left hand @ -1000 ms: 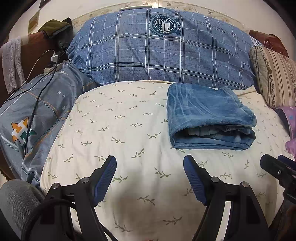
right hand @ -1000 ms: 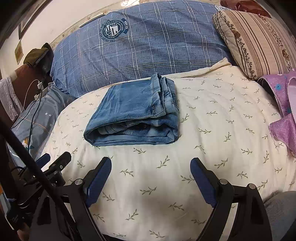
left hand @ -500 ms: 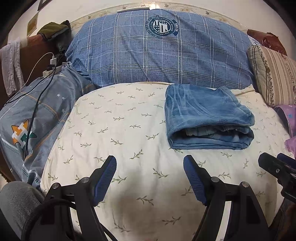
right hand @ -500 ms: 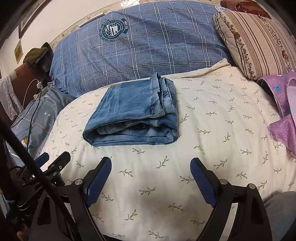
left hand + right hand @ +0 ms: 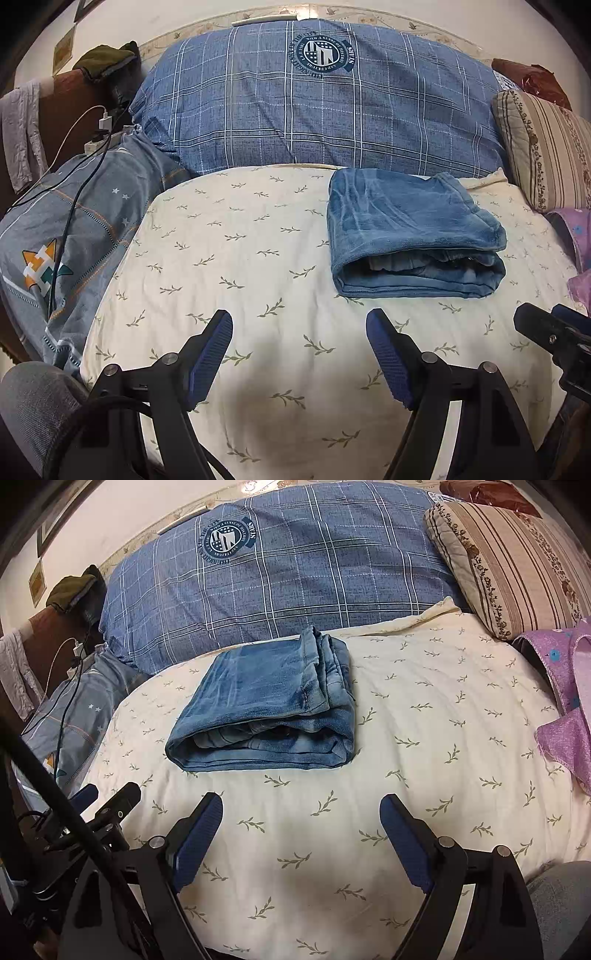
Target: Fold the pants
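The blue pants [image 5: 410, 229] lie folded into a compact rectangle on the cream leaf-print quilt [image 5: 240, 258], toward its far right; they also show in the right wrist view [image 5: 269, 709], with the rolled fold facing me. My left gripper [image 5: 299, 328] is open and empty, held over the quilt to the near left of the pants. My right gripper [image 5: 301, 812] is open and empty, just in front of the pants. Neither touches the cloth.
A large blue plaid pillow [image 5: 317, 107] lies behind the pants. A striped pillow [image 5: 509, 561] and purple cloth [image 5: 565, 709] are at the right. A grey-blue sheet with charger cables [image 5: 74, 192] lies at the left. The quilt's near edge drops off below the grippers.
Both views have shifted only slightly; the pants lie as before and both grippers stay open and empty.
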The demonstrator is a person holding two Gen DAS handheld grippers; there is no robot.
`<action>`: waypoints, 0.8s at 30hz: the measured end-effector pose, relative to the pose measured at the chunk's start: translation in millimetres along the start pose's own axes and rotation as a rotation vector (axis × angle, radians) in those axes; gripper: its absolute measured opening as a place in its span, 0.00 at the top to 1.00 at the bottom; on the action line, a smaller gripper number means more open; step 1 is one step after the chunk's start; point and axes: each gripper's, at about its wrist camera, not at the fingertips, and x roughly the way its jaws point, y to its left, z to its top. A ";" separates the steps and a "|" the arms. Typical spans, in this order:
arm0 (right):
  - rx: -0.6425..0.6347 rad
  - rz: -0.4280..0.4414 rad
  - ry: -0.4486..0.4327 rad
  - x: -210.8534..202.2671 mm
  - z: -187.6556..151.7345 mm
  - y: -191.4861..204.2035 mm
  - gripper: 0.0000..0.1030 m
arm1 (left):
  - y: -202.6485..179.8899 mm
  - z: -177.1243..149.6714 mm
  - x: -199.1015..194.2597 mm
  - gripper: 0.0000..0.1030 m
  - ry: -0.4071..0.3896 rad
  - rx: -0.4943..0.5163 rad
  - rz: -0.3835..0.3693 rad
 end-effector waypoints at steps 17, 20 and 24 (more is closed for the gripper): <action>0.003 -0.001 -0.007 -1.5 0.1 -0.8 0.15 | -1.0 -0.4 -0.9 0.27 -0.001 -0.001 -0.003; 0.004 0.001 -0.010 -2.4 0.4 -0.9 0.15 | -2.2 -0.9 -2.3 0.27 -0.004 0.001 -0.002; 0.004 0.003 -0.006 -1.4 -0.2 0.7 0.15 | -3.1 -1.0 -2.8 0.27 -0.004 0.002 -0.003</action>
